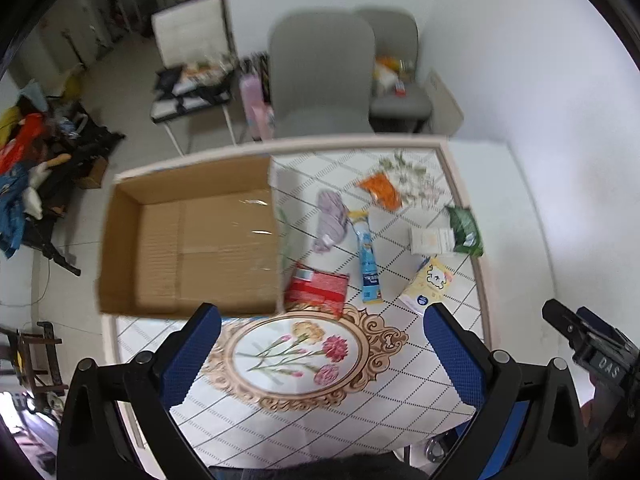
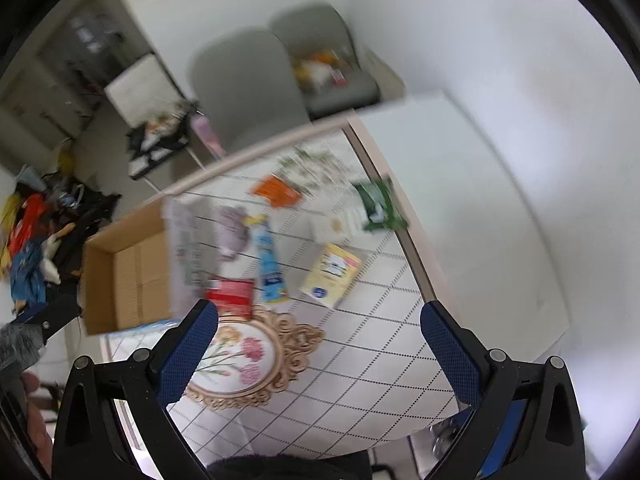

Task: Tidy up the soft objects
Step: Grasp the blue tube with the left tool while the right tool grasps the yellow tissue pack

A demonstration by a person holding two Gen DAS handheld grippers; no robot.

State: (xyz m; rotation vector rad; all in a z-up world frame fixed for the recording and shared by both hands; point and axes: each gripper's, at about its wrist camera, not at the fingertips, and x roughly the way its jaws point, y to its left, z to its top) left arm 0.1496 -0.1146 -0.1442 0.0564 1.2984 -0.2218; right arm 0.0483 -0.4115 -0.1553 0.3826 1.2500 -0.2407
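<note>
An empty cardboard box (image 1: 192,240) (image 2: 132,268) stands on the left of the tiled table (image 1: 340,400) (image 2: 360,360). To its right lie soft packs: a red pack (image 1: 318,290) (image 2: 232,292), a lilac cloth bundle (image 1: 330,220) (image 2: 232,232), a long blue tube pack (image 1: 368,258) (image 2: 270,264), a yellow tissue pack (image 1: 428,284) (image 2: 330,274), a white pack (image 1: 432,240), a green pack (image 1: 464,230) (image 2: 378,202) and an orange pack (image 1: 382,190) (image 2: 278,192). My left gripper (image 1: 320,322) hovers open above the near table. My right gripper (image 2: 320,320) is open too, holding nothing.
Two grey chairs (image 1: 320,76) (image 2: 248,92) stand behind the table by a white wall, one carrying items. A white chair (image 1: 192,40) and a heap of clutter (image 1: 36,160) occupy the floor at left. The right gripper's body (image 1: 596,356) shows at the right edge of the left wrist view.
</note>
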